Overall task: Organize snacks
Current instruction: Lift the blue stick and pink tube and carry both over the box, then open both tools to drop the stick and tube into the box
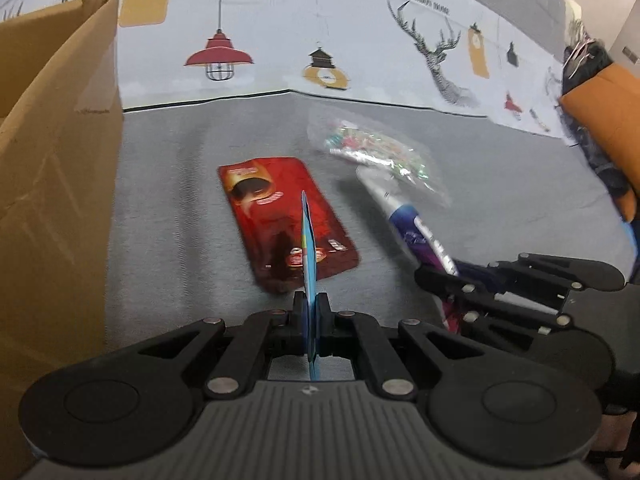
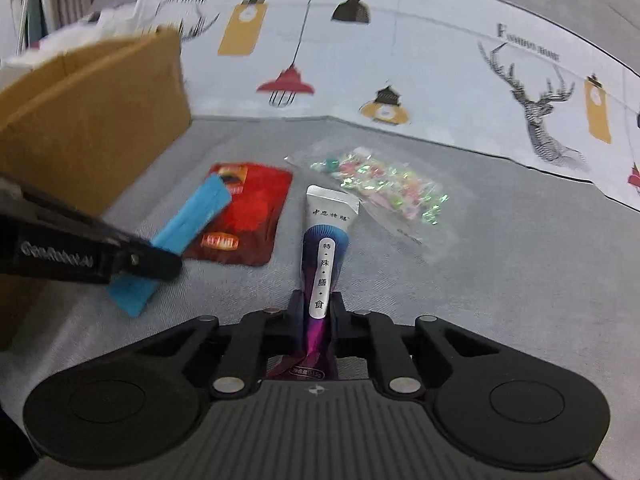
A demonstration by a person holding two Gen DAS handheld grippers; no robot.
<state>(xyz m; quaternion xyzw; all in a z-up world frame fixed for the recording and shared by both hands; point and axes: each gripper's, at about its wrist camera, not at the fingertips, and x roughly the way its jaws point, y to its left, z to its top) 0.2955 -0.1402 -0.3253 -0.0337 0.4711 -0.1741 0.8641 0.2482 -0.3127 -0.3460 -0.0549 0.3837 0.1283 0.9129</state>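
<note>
My left gripper (image 1: 311, 306) is shut on a thin blue snack packet (image 1: 309, 248), held edge-on above the grey surface; the packet also shows in the right wrist view (image 2: 188, 228), with the left gripper (image 2: 160, 264) around it. My right gripper (image 2: 318, 308) is shut on a purple and silver snack stick pack (image 2: 326, 248), which also shows in the left wrist view (image 1: 416, 232). A red snack pouch (image 1: 280, 216) lies flat on the surface, also in the right wrist view (image 2: 248, 208). A clear bag of colourful candies (image 2: 380, 188) lies further right.
An open cardboard box (image 1: 52, 168) stands at the left, also in the right wrist view (image 2: 88, 128). A patterned cloth with lamps and deer (image 1: 320, 40) rises behind the grey surface. An orange cushion (image 1: 600, 112) sits at the far right.
</note>
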